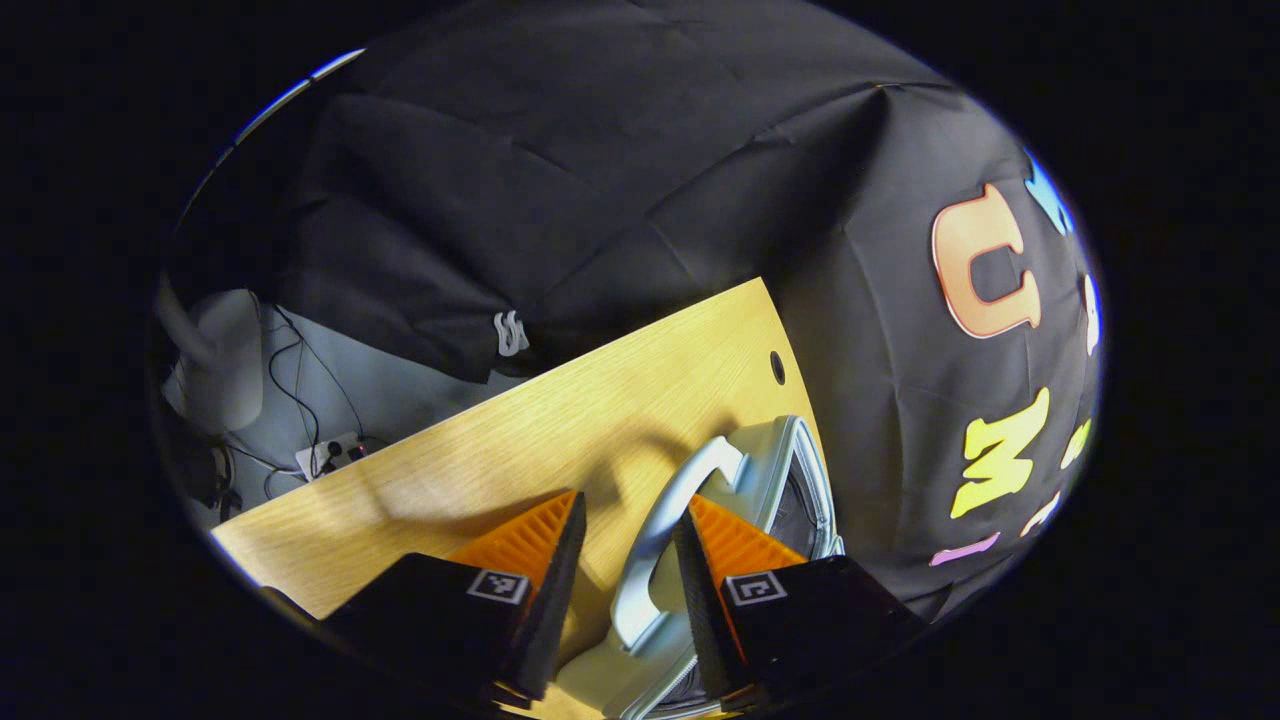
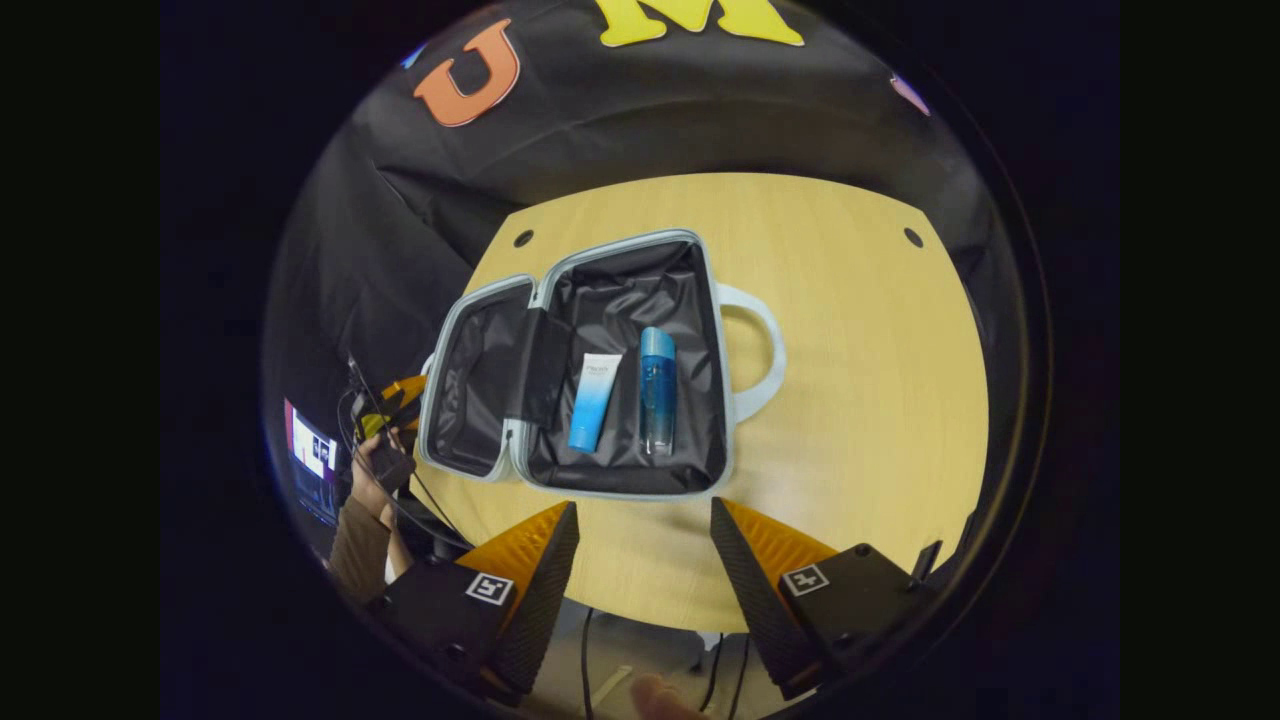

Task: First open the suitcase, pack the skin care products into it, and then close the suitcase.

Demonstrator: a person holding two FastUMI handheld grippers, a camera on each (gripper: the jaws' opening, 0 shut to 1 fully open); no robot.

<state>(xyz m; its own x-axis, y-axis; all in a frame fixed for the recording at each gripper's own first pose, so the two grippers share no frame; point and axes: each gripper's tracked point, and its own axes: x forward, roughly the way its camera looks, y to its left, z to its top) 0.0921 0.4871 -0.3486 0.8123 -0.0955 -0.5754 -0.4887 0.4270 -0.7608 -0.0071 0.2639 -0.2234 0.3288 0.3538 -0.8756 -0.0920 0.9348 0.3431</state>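
We see the suitcase (image 1: pixel 770 480) cut off by the left gripper view's lower edge; the tube (image 2: pixel 594 402) label is too small to read.

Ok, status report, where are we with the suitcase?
Both grippers open: left gripper straddles the handle, right gripper hovers clear. Suitcase open; tube, bottle inside. Nothing blocking.

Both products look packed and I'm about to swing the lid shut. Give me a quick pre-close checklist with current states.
1. Suitcase lies open on the table: ok.
2. Tube inside the main half: ok.
3. Blue bottle inside, beside the tube: ok.
4. Nothing over the rim: ok.
5. Left gripper open astride the lid handle: ok.
6. Right gripper open, short of the case: ok.
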